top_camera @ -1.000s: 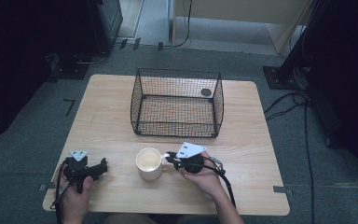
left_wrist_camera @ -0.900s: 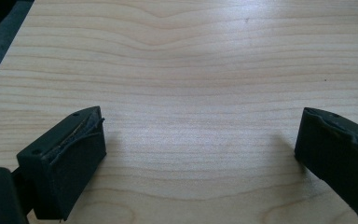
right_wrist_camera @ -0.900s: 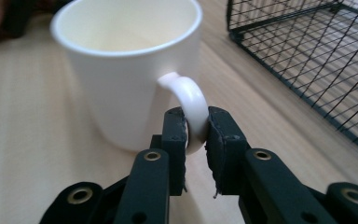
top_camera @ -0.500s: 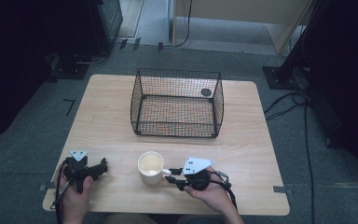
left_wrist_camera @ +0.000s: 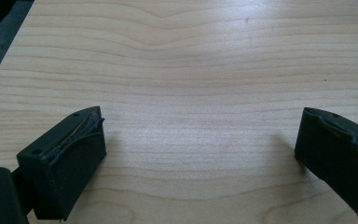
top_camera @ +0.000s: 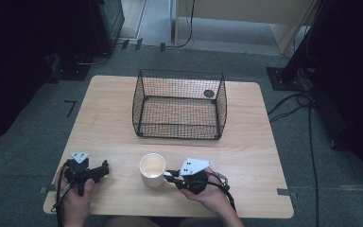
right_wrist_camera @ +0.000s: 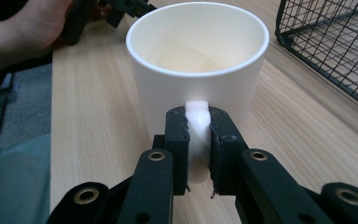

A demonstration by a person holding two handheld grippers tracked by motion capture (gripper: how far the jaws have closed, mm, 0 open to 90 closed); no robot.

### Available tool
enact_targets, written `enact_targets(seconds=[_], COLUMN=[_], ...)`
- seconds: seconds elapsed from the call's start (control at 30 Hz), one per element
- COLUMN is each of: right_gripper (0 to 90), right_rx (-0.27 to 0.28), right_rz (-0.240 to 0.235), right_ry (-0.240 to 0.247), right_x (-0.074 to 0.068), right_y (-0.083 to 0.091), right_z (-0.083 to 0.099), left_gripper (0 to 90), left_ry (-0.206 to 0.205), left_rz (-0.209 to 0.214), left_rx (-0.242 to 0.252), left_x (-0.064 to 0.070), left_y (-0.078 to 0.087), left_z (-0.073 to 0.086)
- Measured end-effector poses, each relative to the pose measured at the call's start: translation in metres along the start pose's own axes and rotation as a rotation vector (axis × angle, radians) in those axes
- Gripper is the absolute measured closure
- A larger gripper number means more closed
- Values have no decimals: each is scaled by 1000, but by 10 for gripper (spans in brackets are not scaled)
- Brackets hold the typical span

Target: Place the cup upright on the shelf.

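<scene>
Mug: white mug (top_camera: 152, 169) stands upright on the desk (top_camera: 113, 127), near its front edge, in front of the wire basket (top_camera: 178, 105).
Handle: pinched between the jaws of the right claw (right_wrist_camera: 199, 140).
Left claw: left claw (left_wrist_camera: 196, 154) rests on the desk well left of the mug, jaws spread wide, nothing between them.

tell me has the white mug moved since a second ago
No. The white mug sits at the same spot in front of the wire basket; the right gripper has closed on its handle.
</scene>
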State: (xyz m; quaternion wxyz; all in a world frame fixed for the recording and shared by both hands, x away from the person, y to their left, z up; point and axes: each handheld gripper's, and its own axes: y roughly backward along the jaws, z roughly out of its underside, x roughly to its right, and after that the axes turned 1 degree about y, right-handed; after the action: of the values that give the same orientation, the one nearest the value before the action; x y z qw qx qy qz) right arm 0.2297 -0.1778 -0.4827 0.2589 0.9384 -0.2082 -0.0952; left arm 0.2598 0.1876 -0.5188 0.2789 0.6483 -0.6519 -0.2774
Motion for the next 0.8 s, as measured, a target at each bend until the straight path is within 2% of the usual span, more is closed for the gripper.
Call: enact_targets(seconds=[0.17, 0.23, 0.57, 0.8], right_gripper=[808, 808, 809, 809], right_rx=[18, 12, 54, 74], right_rz=[16, 40, 44, 63], right_ry=[-22, -10, -14, 9], right_x=[3, 4, 8, 14], right_y=[4, 6, 20, 32], right_z=[-4, -7, -22, -39], left_gripper=[18, 19, 18, 18], left_ry=[0, 0, 0, 0], left_rz=[0, 0, 0, 0], left_rx=[0, 0, 0, 0], left_x=[0, 0, 0, 0], left_y=[0, 0, 0, 0], left_z=[0, 0, 0, 0])
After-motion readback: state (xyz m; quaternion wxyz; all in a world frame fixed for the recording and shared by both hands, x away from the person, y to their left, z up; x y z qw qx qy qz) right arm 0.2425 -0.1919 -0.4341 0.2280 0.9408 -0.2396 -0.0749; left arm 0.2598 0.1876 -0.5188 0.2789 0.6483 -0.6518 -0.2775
